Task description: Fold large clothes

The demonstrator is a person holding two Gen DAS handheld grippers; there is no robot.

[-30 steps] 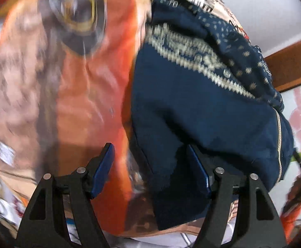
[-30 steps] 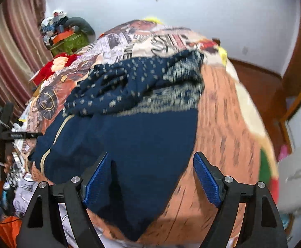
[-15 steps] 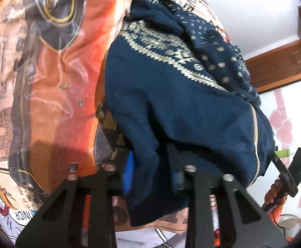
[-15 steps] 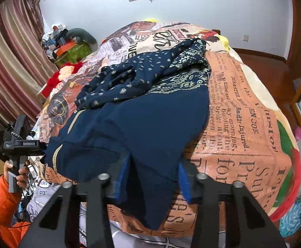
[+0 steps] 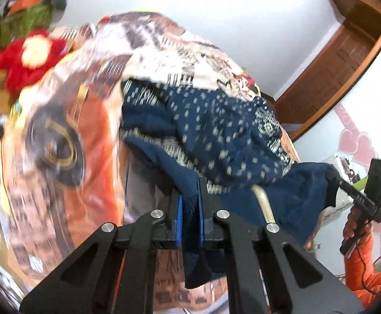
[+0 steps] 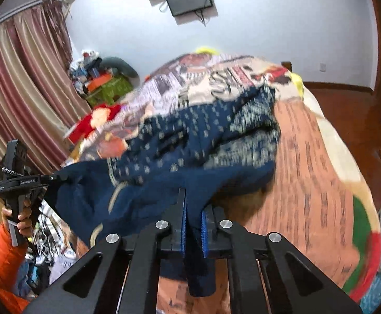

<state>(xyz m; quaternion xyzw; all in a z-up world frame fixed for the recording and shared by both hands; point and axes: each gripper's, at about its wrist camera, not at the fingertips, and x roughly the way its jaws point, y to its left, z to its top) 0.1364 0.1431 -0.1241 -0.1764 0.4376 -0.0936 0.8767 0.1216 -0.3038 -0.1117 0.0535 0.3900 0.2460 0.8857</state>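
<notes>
A large navy garment with pale dotted and banded patterns lies bunched on the bed; it also shows in the right wrist view. My left gripper is shut on its plain navy hem, lifted off the bed. My right gripper is shut on another part of the same hem, also raised. Each gripper shows in the other's view, at the hem's far corner: the right gripper, the left gripper. The hem hangs stretched between them.
The bed carries a printed orange and newspaper-pattern cover. A red plush toy lies at its far left. A green crate with clutter and striped curtains stand beyond. A wooden door frame is at the right.
Both grippers closed on the navy hem and then lifted it up off the bed. The garment's near edge now hangs stretched between them.
</notes>
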